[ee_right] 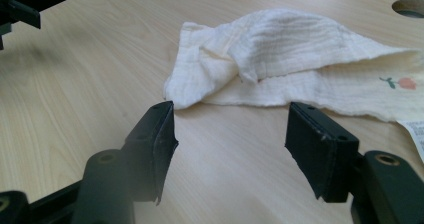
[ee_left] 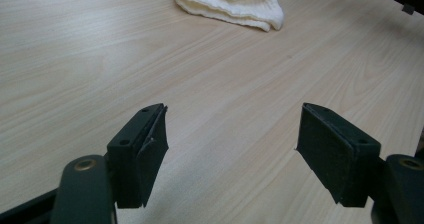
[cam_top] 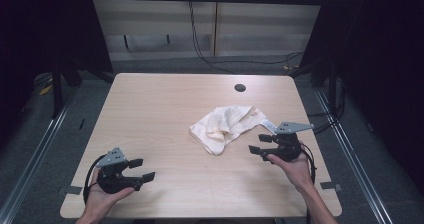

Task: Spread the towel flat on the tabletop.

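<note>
In the high view the left gripper (cam_top: 141,169) sits at the lower left of the frame, low over the table (cam_top: 150,114), its jaws spread wide with nothing between them. The right gripper (cam_top: 258,144) is at the lower right, a little higher in the frame, and its jaws also stand wide and empty.

Beyond both lies the cloth (cam_top: 226,126), a crumpled cream cloth just right of the frame's centre. Its long axis runs on a slant, from a bunched fold at lower left up to a flatter tail at upper right, where a white label sticks out near the right gripper's grey plate.

The right gripper is plainly the nearer one: in the right gripper view the cloth (ee_right: 280,59) fills the middle and upper right of the frame, its near edge just beyond the open jaws and lying across their line. In the left gripper view the cloth (ee_left: 230,4) is only a small heap at the top edge, well apart from the jaws, with bare wood between.

So a pick-up most likely falls to the right gripper, pushed forward onto the near edge.
</note>
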### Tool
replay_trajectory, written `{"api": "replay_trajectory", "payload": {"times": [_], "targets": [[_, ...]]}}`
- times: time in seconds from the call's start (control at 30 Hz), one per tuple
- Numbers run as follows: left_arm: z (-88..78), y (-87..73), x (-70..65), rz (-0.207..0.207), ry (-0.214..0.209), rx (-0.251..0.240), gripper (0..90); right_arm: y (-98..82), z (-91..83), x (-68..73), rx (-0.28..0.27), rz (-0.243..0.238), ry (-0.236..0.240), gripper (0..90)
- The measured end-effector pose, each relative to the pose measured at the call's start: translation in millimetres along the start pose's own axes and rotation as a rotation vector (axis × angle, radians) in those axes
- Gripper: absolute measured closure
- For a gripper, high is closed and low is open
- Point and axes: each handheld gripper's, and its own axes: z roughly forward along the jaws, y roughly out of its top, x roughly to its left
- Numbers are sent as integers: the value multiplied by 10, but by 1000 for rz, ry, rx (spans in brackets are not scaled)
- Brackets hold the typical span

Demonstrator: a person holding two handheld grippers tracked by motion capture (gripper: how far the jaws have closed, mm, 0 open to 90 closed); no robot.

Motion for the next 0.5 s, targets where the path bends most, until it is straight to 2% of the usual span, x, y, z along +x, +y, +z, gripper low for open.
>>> {"api": "replay_trajectory", "payload": {"times": [0.1, 0.23, 0.27, 0.5], "targets": [[10, 2, -5, 6, -1, 9, 282, 78, 56, -17, -3, -5, 10, 365], [1, 7, -13, 14, -5, 4, 279, 148, 165, -36, 27, -36, 2, 365], [-4, 8, -15, 11, -2, 0, 275, 168, 212, -44, 32, -41, 15, 366], [-18, 5, 7, -2, 5, -10, 270, 294, 356, -94, 55, -54, 33, 385]]}}
